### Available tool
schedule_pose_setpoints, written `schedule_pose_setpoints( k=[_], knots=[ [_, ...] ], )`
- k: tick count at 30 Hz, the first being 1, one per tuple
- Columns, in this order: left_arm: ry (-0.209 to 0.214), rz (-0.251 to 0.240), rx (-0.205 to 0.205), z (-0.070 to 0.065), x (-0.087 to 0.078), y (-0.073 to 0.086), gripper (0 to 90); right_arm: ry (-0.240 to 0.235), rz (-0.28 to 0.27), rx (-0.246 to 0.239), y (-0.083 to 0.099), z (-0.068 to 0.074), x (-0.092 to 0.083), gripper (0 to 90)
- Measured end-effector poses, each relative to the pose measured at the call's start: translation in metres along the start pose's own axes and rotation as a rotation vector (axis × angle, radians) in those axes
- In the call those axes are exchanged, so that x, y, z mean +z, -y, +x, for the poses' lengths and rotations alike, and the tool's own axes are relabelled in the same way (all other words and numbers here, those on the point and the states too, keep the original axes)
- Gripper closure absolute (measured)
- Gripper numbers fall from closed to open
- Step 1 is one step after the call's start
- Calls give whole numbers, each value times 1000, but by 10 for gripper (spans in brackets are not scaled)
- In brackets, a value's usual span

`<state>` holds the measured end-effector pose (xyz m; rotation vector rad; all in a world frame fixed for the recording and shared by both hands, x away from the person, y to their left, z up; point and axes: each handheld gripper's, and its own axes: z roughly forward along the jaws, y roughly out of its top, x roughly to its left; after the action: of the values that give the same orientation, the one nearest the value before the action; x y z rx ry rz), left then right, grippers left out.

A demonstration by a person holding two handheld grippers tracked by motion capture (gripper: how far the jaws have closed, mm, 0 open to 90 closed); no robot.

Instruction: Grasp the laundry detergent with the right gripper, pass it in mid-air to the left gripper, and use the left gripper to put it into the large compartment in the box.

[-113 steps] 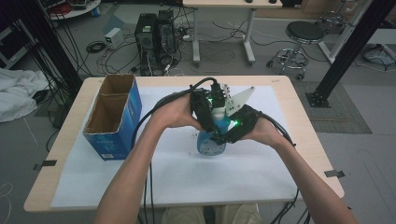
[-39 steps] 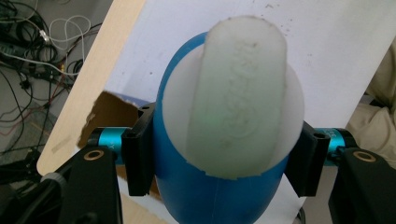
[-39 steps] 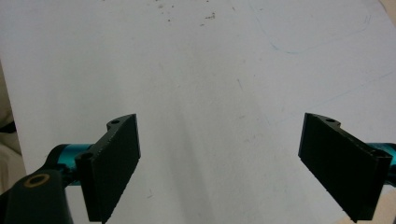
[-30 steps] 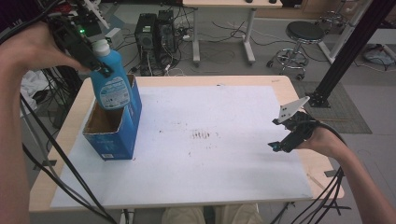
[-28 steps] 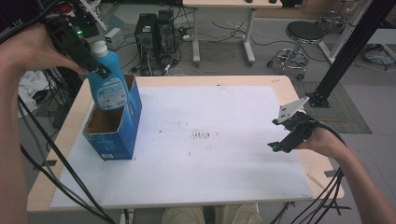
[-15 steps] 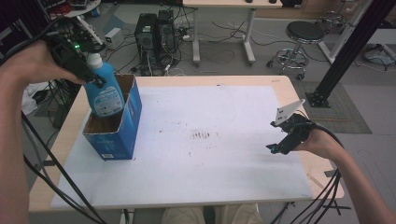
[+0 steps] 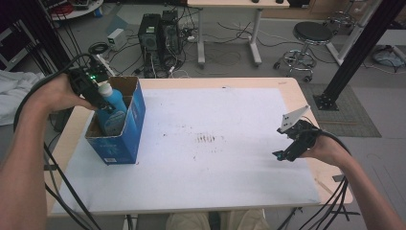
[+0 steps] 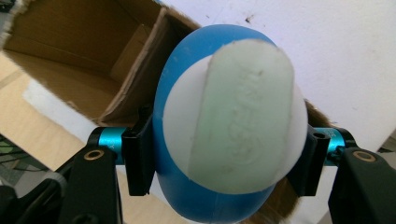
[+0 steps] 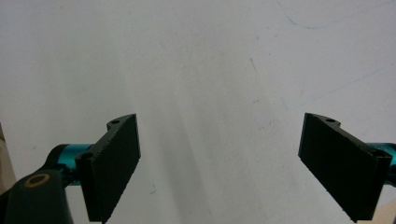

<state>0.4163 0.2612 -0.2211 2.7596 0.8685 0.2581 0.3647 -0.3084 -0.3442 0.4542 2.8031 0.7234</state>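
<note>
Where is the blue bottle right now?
In the high view the blue bottle is at the table's left side, partly down inside the open cardboard box, with the left gripper clamped around its top.

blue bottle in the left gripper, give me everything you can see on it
The blue bottle looks like glossy plastic, with a white cap and a pale label on its side. It stands about upright, its lower part already down inside the near compartment of the blue cardboard box at the table's left. The left gripper clamps it just under the white cap. In the left gripper view the cap has a flat, pale green top.
</note>
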Motion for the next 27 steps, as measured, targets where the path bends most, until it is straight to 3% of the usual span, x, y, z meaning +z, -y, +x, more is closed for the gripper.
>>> schedule_pose_setpoints(
  k=[8,12,27],
  knots=[
    [18,32,3,-1,40,10,376,-3,7,-4,-2,3,6,119],
    [21,40,18,-2,51,13,376,-6,12,-4,0,4,9,120],
    [20,44,46,-2,58,15,376,-12,16,3,3,7,13,120]
  ],
)
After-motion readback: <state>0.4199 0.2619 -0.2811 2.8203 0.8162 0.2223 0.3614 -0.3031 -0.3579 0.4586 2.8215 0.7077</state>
